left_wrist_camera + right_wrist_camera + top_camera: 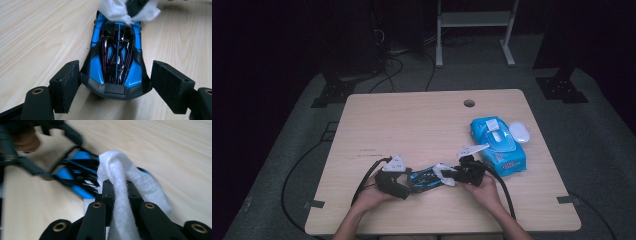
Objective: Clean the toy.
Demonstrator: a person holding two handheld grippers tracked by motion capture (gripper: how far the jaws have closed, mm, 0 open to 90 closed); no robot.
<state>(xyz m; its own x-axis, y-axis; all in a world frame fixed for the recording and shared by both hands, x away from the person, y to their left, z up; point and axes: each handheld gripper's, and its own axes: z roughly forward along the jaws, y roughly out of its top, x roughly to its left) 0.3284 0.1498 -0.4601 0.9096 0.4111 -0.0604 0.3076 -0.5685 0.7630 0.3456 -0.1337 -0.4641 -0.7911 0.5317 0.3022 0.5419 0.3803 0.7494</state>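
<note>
A blue and black toy car (pixel 424 179) lies on the wooden table (pixel 412 125) near its front edge. My left gripper (pixel 406 183) has the car's end (pixel 117 55) between its jaws, and both pads (pixel 67 82) touch the car's sides. My right gripper (pixel 453 175) comes in from the right, shut on a white wipe (pixel 443 171). In the right gripper view the wipe (pixel 117 167) is pinched between the jaws (pixel 119 185) and rests on the far end of the car (pixel 75 170). The wipe (pixel 112 10) covers that end in the left gripper view.
A blue pack of wet wipes (pixel 498 145) with its lid raised lies to the right of my right hand. A white oval object (pixel 519 132) sits beside it. A cable hole (pixel 469 103) is at the table's back. A cable trails from each gripper.
</note>
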